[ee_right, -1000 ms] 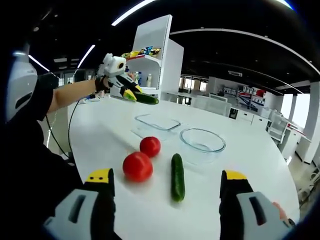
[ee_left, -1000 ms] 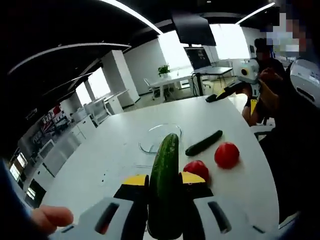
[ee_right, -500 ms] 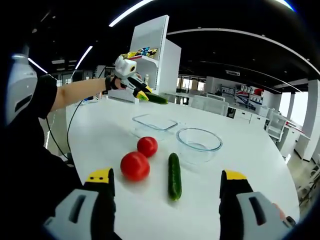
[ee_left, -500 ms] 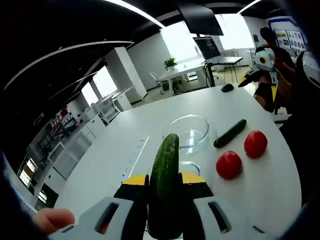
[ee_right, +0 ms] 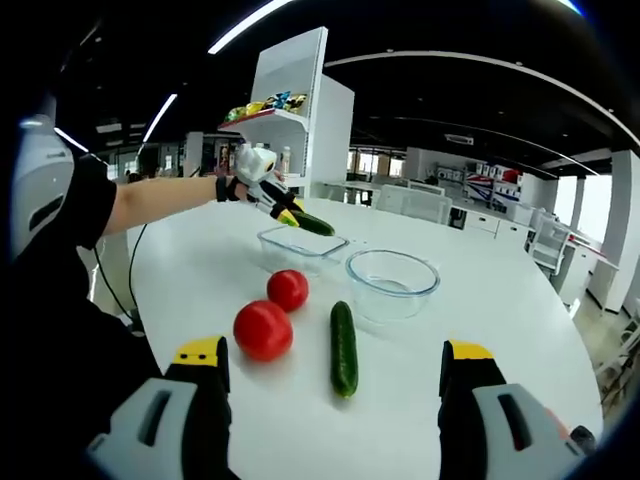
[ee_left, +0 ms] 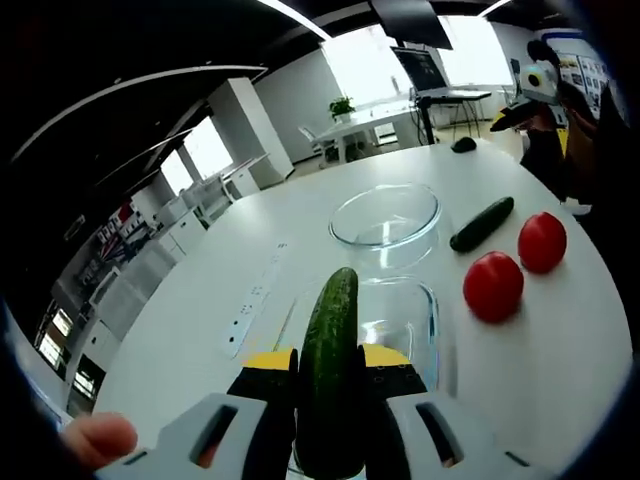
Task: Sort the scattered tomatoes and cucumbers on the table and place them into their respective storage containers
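Note:
My left gripper (ee_left: 328, 362) is shut on a dark green cucumber (ee_left: 331, 355) and holds it above the rectangular glass dish (ee_left: 420, 325). From the right gripper view, that left gripper (ee_right: 285, 212) hovers over the same rectangular dish (ee_right: 300, 246) with the cucumber (ee_right: 312, 224) pointing down into it. A round glass bowl (ee_left: 386, 215) stands beyond the dish. A second cucumber (ee_right: 343, 348) and two red tomatoes (ee_right: 263, 330) (ee_right: 288, 289) lie on the white table (ee_right: 500, 330). My right gripper (ee_right: 335, 372) is open, with nothing between its jaws, just short of these.
A white power strip (ee_left: 252, 310) lies on the table left of the dish. A tall white shelf unit (ee_right: 300, 110) with snacks stands behind the table. The person's arm (ee_right: 160, 200) reaches over the table's left side. Bare tabletop lies right of the round bowl (ee_right: 391, 283).
My left gripper has carried the cucumber forward and now holds it over the rectangular dish. The right gripper has stayed open and nearly still.

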